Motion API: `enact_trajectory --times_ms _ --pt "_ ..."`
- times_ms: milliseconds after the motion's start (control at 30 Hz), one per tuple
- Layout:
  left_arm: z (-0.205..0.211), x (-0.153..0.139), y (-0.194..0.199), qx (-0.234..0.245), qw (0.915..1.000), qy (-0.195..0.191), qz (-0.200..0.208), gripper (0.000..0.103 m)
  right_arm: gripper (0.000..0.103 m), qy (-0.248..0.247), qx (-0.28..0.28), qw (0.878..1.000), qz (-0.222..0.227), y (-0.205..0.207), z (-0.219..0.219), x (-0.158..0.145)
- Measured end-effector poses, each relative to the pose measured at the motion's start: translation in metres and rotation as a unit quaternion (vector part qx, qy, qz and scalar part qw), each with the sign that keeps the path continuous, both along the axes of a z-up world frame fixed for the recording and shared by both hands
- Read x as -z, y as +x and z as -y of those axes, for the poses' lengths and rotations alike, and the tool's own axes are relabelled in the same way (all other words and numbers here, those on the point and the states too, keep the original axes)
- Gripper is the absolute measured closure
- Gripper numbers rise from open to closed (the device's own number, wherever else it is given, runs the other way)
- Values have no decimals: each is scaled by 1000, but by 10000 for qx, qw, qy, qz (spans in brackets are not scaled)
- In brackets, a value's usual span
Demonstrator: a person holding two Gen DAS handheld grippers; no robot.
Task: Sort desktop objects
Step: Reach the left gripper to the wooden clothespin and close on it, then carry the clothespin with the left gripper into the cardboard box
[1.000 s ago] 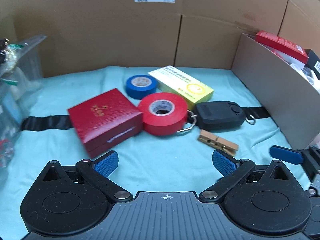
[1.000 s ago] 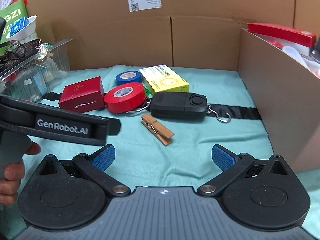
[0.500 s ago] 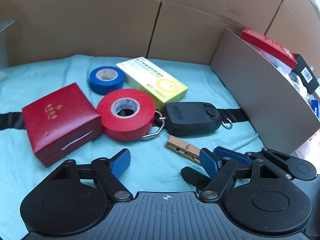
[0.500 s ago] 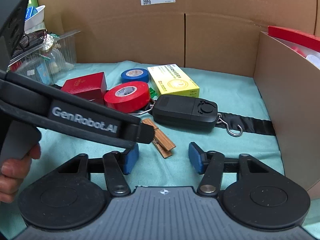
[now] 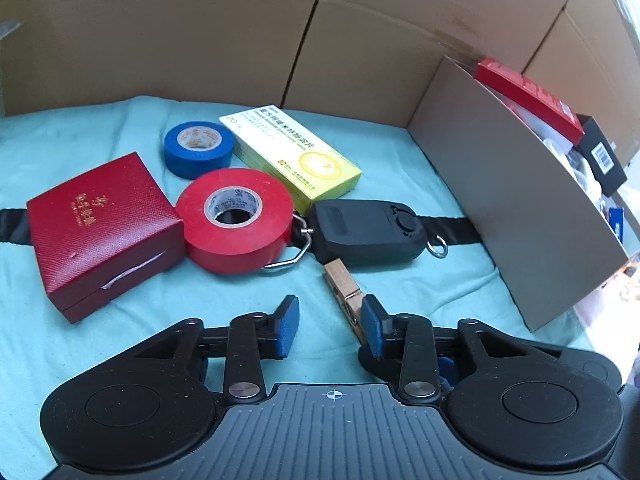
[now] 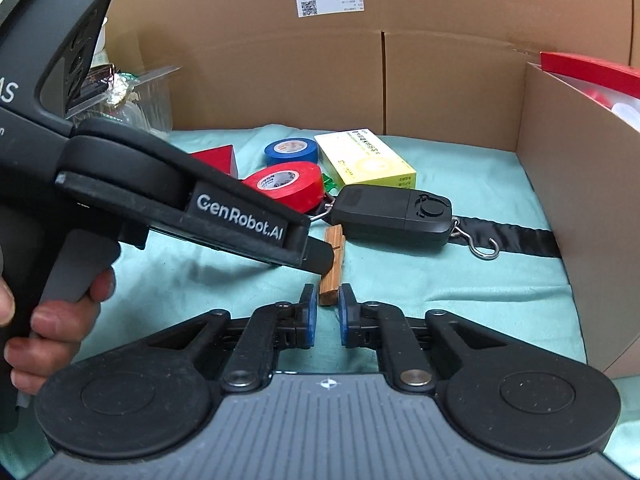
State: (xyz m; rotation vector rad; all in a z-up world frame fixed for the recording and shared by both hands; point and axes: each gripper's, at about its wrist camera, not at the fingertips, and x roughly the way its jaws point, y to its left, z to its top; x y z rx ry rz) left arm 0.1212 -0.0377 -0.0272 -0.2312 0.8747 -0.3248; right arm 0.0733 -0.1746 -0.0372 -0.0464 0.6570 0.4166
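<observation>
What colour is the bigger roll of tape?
Red, with a pale printed core. The bigger roll of tape shows best in the left wrist view.

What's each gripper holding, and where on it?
Right gripper: clothespin, pinched at its near end. Left gripper: nothing held, jaws closing.

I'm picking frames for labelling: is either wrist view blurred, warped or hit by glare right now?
Left wrist view: sharp, fisheye bends the brown cardboard wall, soft glare on the glossy red tape roll. Right wrist view: sharp too, similar bending, the black left tool blocks much of the teal cloth.
</observation>
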Motion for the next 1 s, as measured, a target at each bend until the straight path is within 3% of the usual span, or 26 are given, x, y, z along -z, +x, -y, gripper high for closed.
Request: enact_trajectory --times_ms 167,267,433,500,533,700,1000 --pt "9 -1 8 71 9999 99 -6 50 78 126 55 9999 -23 7 -3 1" --pt "16 -1 13 177 9997 150 -61 65 79 57 84 9999 14 7 -6 3" --pt "22 1 17 176 9996 216 10 62 83 104 122 9999 0 5 -6 3" --pt "24 2 17 175 9994 309 34 86 85 33 193 9998 33 4 -8 3" --pt "24 2 17 195 9994 291 46 89 86 14 239 9997 49 2 -9 3" --pt "21 -6 1 169 9997 77 149 90 86 -8 362 9989 299 -18 -8 -2" --pt "40 -53 -32 336 9958 0 857 90 86 -65 576 9933 998 -50 6 -42"
